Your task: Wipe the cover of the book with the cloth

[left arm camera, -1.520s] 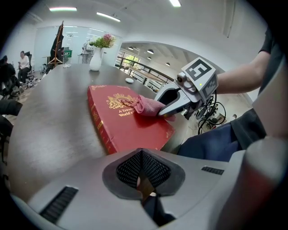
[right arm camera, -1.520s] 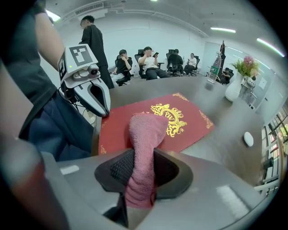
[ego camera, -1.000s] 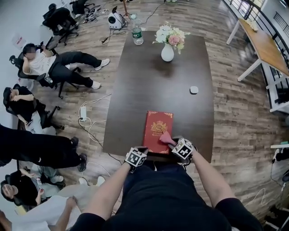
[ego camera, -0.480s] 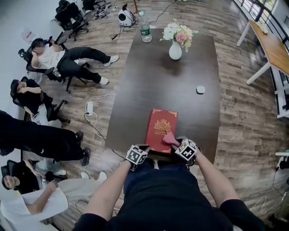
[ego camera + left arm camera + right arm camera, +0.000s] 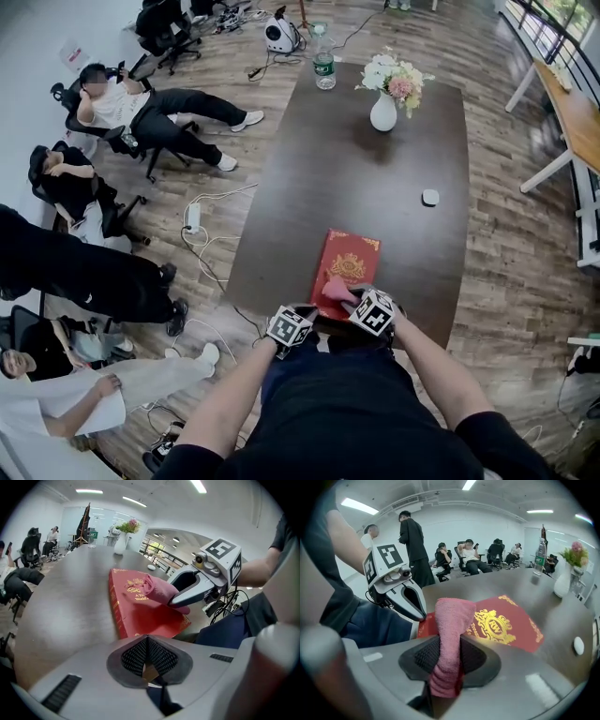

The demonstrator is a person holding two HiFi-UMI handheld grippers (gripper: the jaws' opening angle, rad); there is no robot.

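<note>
A red book (image 5: 354, 266) with a gold crest lies closed at the near edge of the dark table (image 5: 375, 178). My right gripper (image 5: 345, 296) is shut on a pink cloth (image 5: 334, 287), which rests on the near left part of the cover. In the right gripper view the cloth (image 5: 451, 625) runs up between the jaws and drapes onto the book (image 5: 508, 625). My left gripper (image 5: 306, 312) is shut and holds nothing, just off the book's near left corner. In the left gripper view the book (image 5: 140, 611), the cloth (image 5: 157, 588) and the right gripper (image 5: 186, 603) lie ahead.
A white vase of flowers (image 5: 383, 111) and a water bottle (image 5: 324, 68) stand at the table's far end. A small white object (image 5: 430, 197) lies to the right. People sit on chairs (image 5: 141, 108) at the left, with a power strip (image 5: 192, 217) on the floor.
My right gripper has slid the cloth leftward over the near end of the cover, from the right side to the left. The left gripper stays beside the book's corner.
</note>
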